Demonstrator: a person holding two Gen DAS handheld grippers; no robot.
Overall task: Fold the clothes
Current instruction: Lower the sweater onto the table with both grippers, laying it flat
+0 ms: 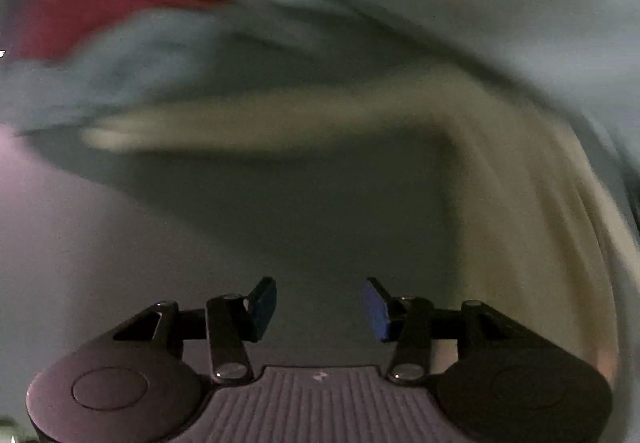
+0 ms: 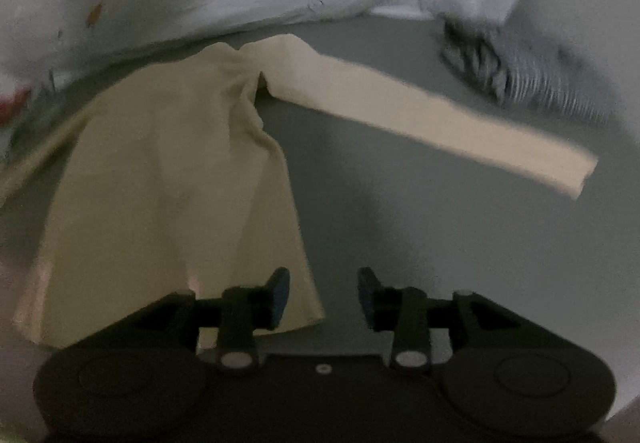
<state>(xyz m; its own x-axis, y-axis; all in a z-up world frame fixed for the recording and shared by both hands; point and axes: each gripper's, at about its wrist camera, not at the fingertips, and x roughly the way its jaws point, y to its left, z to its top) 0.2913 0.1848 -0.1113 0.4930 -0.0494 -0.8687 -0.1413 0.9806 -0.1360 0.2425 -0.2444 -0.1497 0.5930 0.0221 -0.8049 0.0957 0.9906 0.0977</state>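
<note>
In the left wrist view the left gripper is seen with fingers apart and empty above the grey tabletop, the blurred cream shirt lying ahead to the right, and in the right wrist view the right gripper is likewise spread and empty, the shirt lying flat with one sleeve stretched rightward.

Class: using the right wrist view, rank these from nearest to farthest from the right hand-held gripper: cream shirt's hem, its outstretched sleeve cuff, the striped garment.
1. Cream shirt's hem: beside the right hand-held gripper, left.
2. Sleeve cuff: right.
3. Striped garment: upper right.
</note>
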